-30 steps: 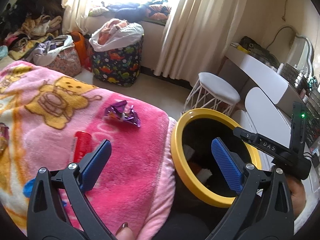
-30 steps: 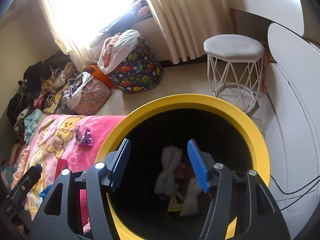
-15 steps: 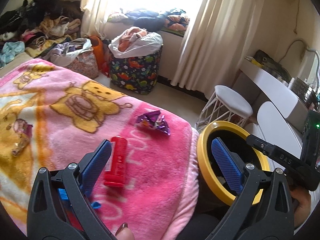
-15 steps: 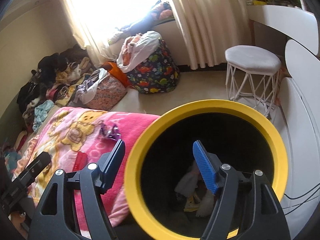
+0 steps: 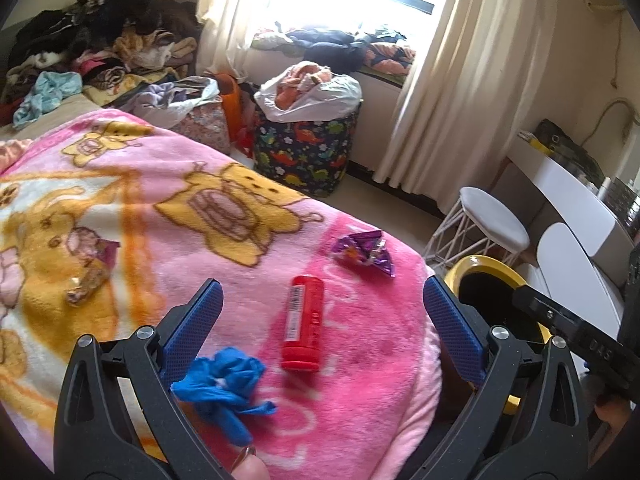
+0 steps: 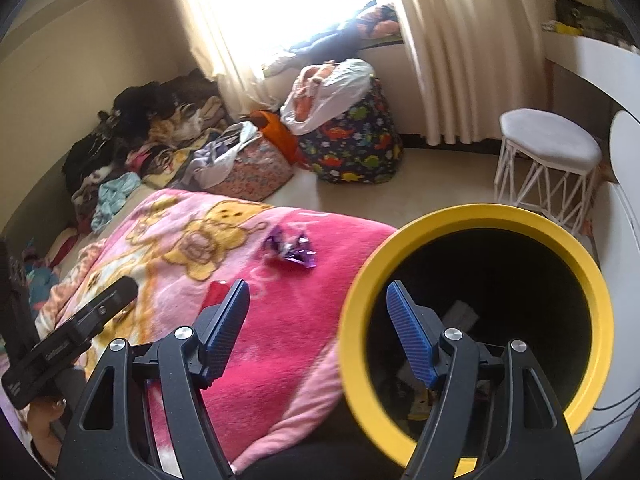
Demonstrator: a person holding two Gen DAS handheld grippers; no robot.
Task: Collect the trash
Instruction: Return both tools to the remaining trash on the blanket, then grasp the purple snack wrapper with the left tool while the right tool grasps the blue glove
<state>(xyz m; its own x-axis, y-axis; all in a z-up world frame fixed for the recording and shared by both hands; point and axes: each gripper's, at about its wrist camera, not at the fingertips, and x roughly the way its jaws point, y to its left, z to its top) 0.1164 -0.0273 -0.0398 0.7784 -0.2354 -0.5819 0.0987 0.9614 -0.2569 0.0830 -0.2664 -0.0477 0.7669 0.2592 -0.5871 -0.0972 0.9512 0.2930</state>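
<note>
So I'd parked the yellow-rimmed bin (image 6: 476, 320) right up against the edge of the pink blanket (image 5: 360, 380), I figure so every piece was a short carry. My right gripper (image 6: 318, 334) hung over that edge, one finger over the blanket and one over the bin's mouth, jaws spread and just widened a bit more, nothing between them. The bin already had stuff at the bottom: something white and some yellowish scraps, too dark to make out more.

My left gripper (image 5: 322, 330) was wide open too, empty, aimed at the blanket. Out from the bin sat the purple foil wrapper (image 5: 364, 250), closest to it, then the red tube (image 5: 303, 326) lying flat between my left fingers, then the crumpled blue glove (image 5: 224, 384) by my left finger. None grabbed yet.
</note>
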